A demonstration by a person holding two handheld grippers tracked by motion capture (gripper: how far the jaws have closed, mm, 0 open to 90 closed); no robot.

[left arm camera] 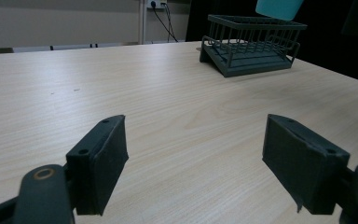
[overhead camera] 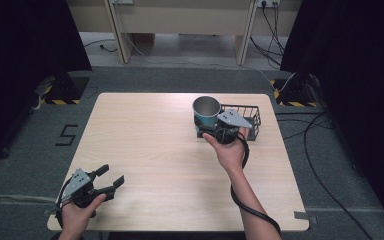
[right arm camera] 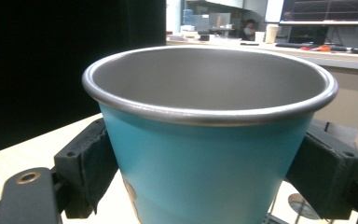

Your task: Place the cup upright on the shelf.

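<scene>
The teal metal cup (overhead camera: 206, 111) was upright at the left end of the wire basket (overhead camera: 250, 116), clamped between the right gripper's (overhead camera: 215, 126) fingers (right arm camera: 86, 165). The left gripper (overhead camera: 111, 176) rested at the tabletop's (overhead camera: 155, 160) near-left corner, fingers apart and empty.

Wire basket (overhead camera: 243, 119) (far right), table (overhead camera: 155, 150) centre open

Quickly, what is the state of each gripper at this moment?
Left gripper: open, holding nothing, low over the table.
Right gripper: closed on the teal cup, beside the wire basket.
</scene>
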